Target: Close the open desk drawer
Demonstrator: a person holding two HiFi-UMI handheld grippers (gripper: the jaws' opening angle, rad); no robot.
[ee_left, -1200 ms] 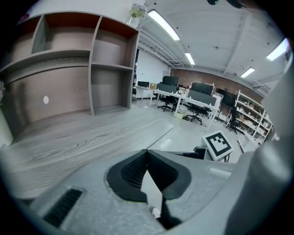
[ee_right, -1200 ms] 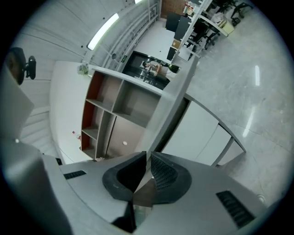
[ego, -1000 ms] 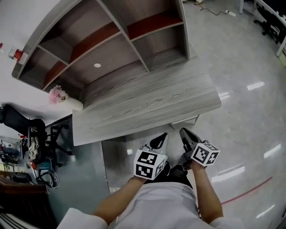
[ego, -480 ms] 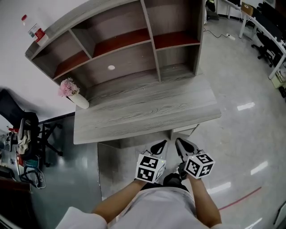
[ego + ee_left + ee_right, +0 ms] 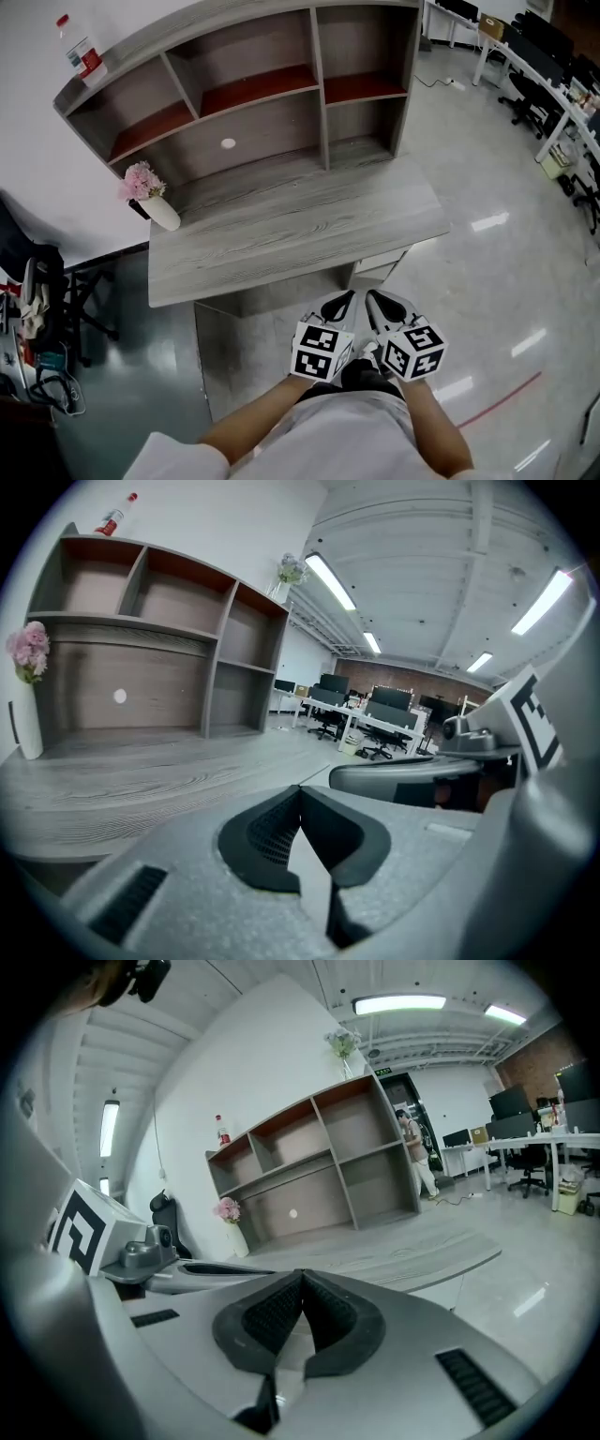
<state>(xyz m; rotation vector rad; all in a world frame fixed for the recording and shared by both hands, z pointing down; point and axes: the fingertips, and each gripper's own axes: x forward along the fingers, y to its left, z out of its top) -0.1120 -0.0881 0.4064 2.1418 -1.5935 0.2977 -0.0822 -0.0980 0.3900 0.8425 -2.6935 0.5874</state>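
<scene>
Drawer front (image 5: 380, 265), pale grey, peeks from under grey wood-grain desk (image 5: 281, 234) at 12 o'clock of left gripper (image 5: 345, 298) and right gripper (image 5: 373, 298), both jaws fully closed, empty.

You hold two grippers: the left gripper (image 5: 343, 300) at six o'clock and the right gripper (image 5: 375, 300) just beside it. Each carries one marker cube, so two cubes: the left cube (image 5: 322, 350) and the right cube (image 5: 413, 350). There is one surface (image 5: 291, 234), and on it one hutch (image 5: 234, 103) with five open compartments and three red shelves. You see one vase of pink flowers (image 5: 157, 208) at nine o'clock on the surface, one bottle (image 5: 82, 54) on the hutch top at ten o'clock, one white disc (image 5: 228, 143) on the back panel, and one drawer front (image 5: 380, 265) at five o'clock.
</scene>
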